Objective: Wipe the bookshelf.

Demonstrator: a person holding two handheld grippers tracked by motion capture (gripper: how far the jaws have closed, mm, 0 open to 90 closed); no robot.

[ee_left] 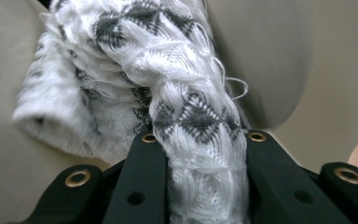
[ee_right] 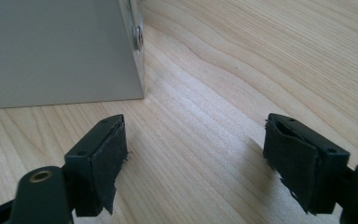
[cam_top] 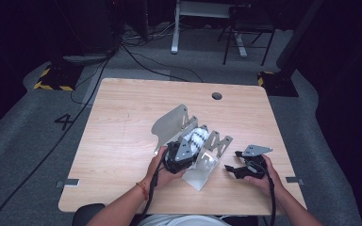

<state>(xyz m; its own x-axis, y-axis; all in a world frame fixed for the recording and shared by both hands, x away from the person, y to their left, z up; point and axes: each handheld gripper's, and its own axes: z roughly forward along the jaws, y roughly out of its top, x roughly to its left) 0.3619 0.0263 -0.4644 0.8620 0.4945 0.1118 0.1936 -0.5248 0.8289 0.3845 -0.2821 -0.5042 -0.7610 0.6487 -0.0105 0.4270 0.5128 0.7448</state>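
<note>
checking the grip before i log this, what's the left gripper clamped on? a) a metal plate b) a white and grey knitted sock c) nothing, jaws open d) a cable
b: in the left gripper view the left gripper has its black jaws shut on the white and grey knitted sock.

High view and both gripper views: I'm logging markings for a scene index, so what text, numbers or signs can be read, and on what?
"4": dark numeral on the grey floor left of the table.
Yellow-and-black hazard stripes, no words: on a base on the floor behind the table.
No readable text on the knitted cloth, the metal device or either gripper.
</note>
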